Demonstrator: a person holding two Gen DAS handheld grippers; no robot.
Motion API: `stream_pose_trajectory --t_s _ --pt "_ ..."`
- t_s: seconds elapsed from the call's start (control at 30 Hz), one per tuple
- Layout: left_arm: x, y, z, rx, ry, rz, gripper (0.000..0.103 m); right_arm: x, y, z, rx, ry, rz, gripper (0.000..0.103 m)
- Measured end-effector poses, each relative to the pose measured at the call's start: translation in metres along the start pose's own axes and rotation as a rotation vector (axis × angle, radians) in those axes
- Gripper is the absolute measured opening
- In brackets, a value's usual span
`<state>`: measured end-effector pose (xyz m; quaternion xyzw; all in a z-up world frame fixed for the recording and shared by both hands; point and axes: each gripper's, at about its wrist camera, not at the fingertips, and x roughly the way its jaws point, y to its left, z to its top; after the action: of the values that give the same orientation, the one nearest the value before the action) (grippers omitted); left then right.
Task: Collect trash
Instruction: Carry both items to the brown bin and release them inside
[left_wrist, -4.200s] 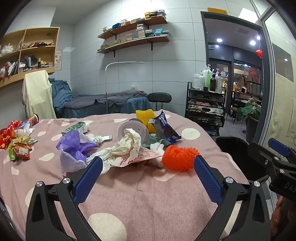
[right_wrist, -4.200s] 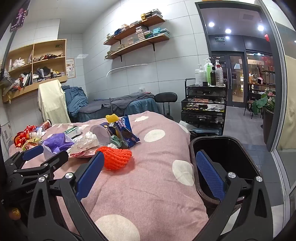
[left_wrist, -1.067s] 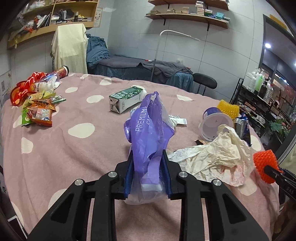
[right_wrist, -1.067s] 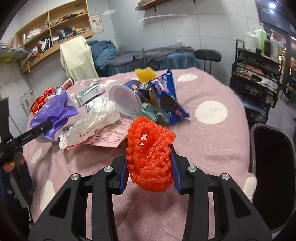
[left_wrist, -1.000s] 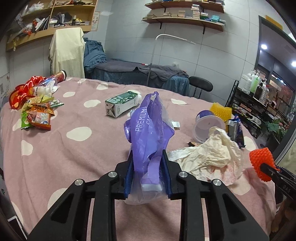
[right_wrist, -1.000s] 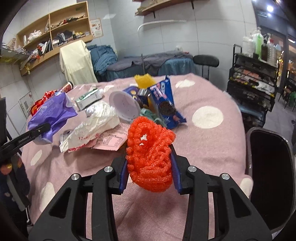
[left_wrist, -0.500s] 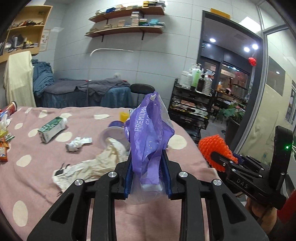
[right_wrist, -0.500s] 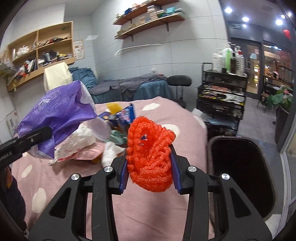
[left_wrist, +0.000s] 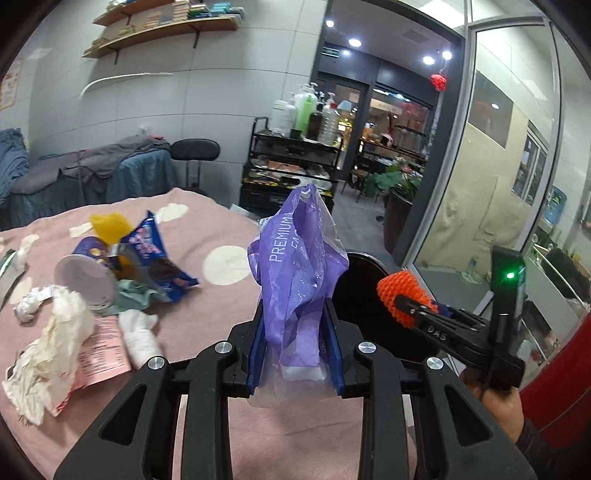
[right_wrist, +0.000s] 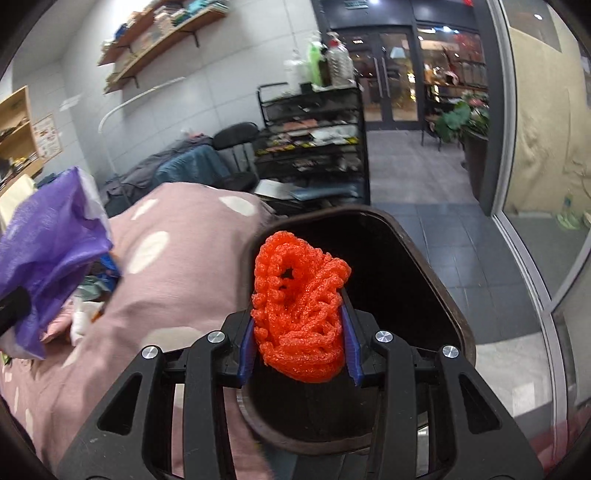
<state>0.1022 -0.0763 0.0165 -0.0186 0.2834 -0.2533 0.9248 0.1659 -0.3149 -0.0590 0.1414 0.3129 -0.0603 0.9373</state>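
Two jaws clamped: left on upright purple bag (left_wrist: 299, 273), right on orange foam net (right_wrist: 299, 314).

1. The left claw (left_wrist: 295, 345) is clamped on a crumpled purple plastic bag (left_wrist: 299, 266) with white lettering, held upright between its blue pads.
2. At the right, the right claw (left_wrist: 400, 301) grips an orange foam fruit net (left_wrist: 397, 290), in front of a black trash bin (left_wrist: 360, 280).
3. The desk (left_wrist: 207, 302), covered in a pink cloth with pale dots, carries litter at the left: crumpled white paper (left_wrist: 55, 343), a pink printed slip (left_wrist: 105, 350), a round white-lidded tub (left_wrist: 85, 277) on its side, a blue snack wrapper (left_wrist: 159, 262) and a yellow foam piece (left_wrist: 109, 227).
4. Far behind stands a black wire rack (left_wrist: 291, 166) with bottles on top.
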Motion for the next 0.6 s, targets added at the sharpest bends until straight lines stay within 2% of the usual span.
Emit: stream_pose_trajectory --t_s 0.13,0.17,0.2,0.3,0.6 --pt "0.018 -0.007 0.006 -0.004 0.042 -0.055 0.029 0.021 -0.016 -0.003 0.033 0.042 -0.030 0.040" --pt "0.024 -0.010 0.007 -0.007 0.053 -0.068 0.029 0.027 -0.019 -0.004 0.037 0.053 -0.041 0.046" --pt "0.028 -0.011 0.008 -0.011 0.065 -0.081 0.029 0.031 -0.021 -0.007 0.040 0.067 -0.050 0.057" --pt "0.043 -0.019 0.010 -0.008 0.100 -0.110 0.029 0.036 -0.031 -0.016 0.081 0.085 -0.046 0.083" --pt "0.080 -0.040 0.018 0.016 0.191 -0.156 0.029 0.011 -0.056 -0.022 0.136 0.019 -0.129 0.090"
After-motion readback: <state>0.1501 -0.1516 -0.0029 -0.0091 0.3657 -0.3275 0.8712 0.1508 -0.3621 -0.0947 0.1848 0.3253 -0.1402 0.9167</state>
